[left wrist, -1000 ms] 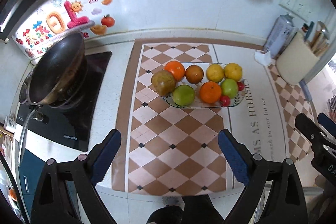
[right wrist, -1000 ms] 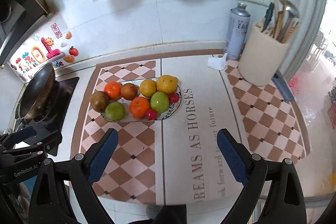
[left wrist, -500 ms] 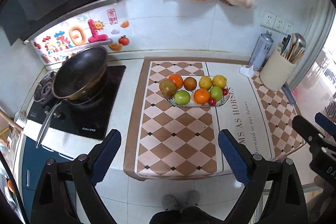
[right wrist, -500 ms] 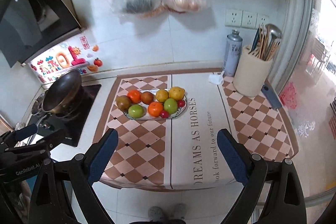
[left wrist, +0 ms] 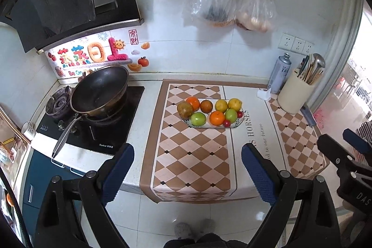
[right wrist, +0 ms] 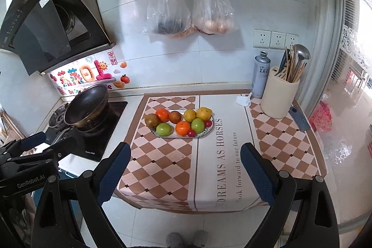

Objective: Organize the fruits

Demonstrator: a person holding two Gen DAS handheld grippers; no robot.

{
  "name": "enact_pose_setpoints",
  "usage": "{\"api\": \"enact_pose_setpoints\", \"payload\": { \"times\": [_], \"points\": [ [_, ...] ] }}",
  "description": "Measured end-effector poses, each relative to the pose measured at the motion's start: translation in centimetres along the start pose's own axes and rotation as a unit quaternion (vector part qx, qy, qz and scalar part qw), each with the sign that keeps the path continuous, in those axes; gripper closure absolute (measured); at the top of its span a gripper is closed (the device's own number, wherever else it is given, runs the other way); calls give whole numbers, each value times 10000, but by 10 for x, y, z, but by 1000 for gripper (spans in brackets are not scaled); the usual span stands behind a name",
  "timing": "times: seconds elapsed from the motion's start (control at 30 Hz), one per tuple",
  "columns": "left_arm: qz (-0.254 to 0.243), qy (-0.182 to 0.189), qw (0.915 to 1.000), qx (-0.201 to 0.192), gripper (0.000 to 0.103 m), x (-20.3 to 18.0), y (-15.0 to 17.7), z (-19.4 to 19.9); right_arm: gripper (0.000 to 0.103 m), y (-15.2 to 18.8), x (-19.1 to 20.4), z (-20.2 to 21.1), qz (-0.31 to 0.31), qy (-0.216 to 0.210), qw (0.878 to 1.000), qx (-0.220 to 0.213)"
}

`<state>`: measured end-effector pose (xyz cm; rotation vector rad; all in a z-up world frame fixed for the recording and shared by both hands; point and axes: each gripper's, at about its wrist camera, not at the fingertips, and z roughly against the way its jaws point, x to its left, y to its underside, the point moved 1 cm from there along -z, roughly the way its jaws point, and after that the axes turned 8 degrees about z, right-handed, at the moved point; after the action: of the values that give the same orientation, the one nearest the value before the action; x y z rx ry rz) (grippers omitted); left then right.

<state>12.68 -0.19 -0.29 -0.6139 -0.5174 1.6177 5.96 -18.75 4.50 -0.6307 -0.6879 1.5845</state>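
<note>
- My left gripper (left wrist: 187, 169) had its blue ribbed pads spread wide with nothing between them, and my right gripper (right wrist: 183, 167) stood just as wide and just as empty; both hung over the front edge of the counter, well apart from the fruit.
- The fruit sat together in the shallow oval plate with a patterned rim (left wrist: 234, 126), which rested on the brown-and-cream checkered mat (left wrist: 186, 155) between the black wok on the stove (left wrist: 100, 90) and the cream utensil holder (left wrist: 294, 97).
- In the back row lay a brownish-green round fruit (left wrist: 184, 109), a glossy orange (left wrist: 193, 103), a dark brown round fruit (left wrist: 206, 106) and two yellow lumpy fruits (left wrist: 227, 105).
- In the front row lay a green apple-like fruit (left wrist: 198, 119), a second orange (left wrist: 217, 118), a smaller green fruit (left wrist: 230, 115) and two small red cherry-sized fruits (left wrist: 227, 123).
- I judged the round fruits firm and fairly light, with smooth skins that could slide on my pads, so I would have taken each across its widest middle and squeezed gently.
- The small red ones looked soft and easy to crush or roll away; they would have called for a light, centred pinch.
- The fruits touched one another, so the outermost pieces seemed the easiest to lift without nudging a neighbour.
- The plate looked hard, thin and breakable; I judged its rim a poor place for my pads.
- Whether the fruit was real or plastic I could not tell.
</note>
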Motion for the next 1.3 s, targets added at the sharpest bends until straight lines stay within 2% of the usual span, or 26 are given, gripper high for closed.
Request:
{"api": "enact_pose_setpoints", "payload": {
  "times": [0.33,0.6,0.97,1.3],
  "points": [
    [49,27,9999,110,8,-4,0,-11,5,-1,1,-12,-34,1,9999,130],
    [41,-45,9999,152,8,-9,-9,-38,5,-19,-11,-60,-135,79,9995,283],
    [48,-273,9991,325,8,-11,-31,-98,5,-43,-22,-133,-106,283,9983,496],
    [73,-414,9976,543,8,-11,-42,-139,5,-45,-19,-177,-80,334,9969,709]
  ]
}}
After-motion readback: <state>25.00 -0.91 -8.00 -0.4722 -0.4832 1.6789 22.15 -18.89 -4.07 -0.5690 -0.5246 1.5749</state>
